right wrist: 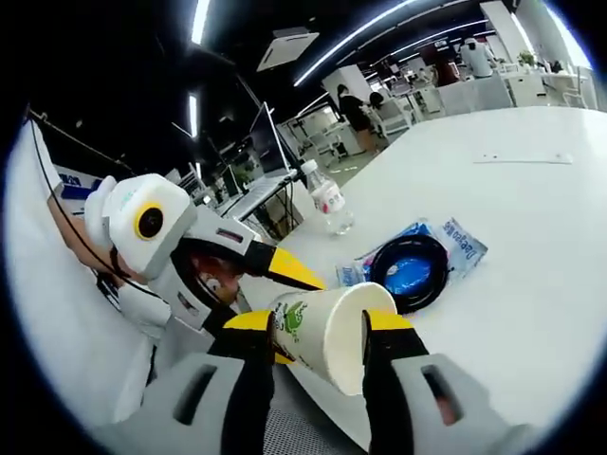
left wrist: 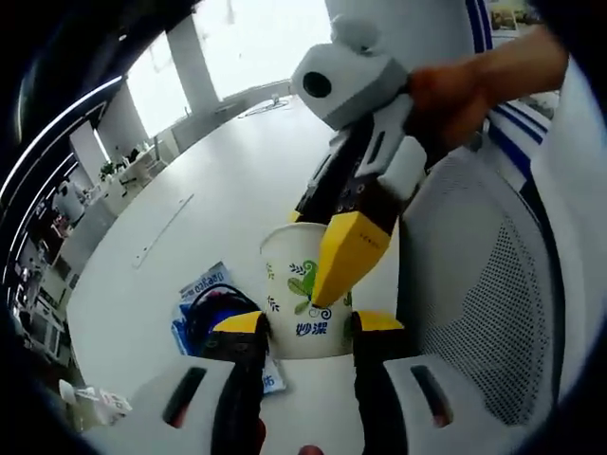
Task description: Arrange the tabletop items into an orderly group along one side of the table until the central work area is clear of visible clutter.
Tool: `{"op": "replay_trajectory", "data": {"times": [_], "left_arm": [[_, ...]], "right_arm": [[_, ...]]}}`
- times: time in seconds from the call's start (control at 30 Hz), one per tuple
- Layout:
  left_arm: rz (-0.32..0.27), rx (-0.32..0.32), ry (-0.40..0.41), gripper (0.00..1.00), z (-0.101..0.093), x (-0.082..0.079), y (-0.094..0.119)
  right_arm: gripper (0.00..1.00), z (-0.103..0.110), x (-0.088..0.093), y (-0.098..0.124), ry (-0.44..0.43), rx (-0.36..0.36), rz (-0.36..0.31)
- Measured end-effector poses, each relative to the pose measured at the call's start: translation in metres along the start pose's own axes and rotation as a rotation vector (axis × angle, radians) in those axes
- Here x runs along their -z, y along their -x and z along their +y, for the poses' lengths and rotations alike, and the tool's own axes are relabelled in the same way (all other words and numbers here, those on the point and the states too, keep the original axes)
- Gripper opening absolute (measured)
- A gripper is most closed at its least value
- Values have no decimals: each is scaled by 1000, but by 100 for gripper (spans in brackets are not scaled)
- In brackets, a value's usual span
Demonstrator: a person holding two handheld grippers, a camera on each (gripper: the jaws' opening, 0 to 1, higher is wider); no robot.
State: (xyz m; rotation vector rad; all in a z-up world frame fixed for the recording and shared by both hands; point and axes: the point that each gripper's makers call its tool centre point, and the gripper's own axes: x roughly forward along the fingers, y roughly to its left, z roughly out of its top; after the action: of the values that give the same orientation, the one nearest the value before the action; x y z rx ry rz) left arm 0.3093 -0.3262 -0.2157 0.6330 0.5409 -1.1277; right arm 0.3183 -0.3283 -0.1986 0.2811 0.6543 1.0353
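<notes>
The white paper cup with green leaf print (left wrist: 302, 289) carries blue characters "妙潔". The left claw (left wrist: 305, 329) grips its base from 6 o'clock; the right claw (right wrist: 318, 327) clamps its body. At 9 o'clock of the cup lie a black cable coil (right wrist: 410, 272) and blue packet (right wrist: 462, 243) reading "Deeper". White table (left wrist: 204, 204); clear plastic bottle (right wrist: 326, 199) at its edge; office behind

White cup (left wrist: 302, 294) w/ green leaf print, yellow-tipped black tongs (left wrist: 308, 334), blue packet (right wrist: 455, 248), white table (right wrist: 531, 190)
</notes>
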Motion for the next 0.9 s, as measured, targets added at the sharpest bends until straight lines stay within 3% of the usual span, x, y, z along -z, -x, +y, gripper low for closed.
{"op": "replay_trajectory", "data": {"times": [0.67, 0.9], "left_arm": [[-5, -2, 11, 35, -2, 0, 0], [-4, -20, 24, 35, 0, 4, 1]], "right_arm": [[2, 17, -6, 0, -71, -52, -72], [1, 18, -6, -4, -85, -34, -89]]}}
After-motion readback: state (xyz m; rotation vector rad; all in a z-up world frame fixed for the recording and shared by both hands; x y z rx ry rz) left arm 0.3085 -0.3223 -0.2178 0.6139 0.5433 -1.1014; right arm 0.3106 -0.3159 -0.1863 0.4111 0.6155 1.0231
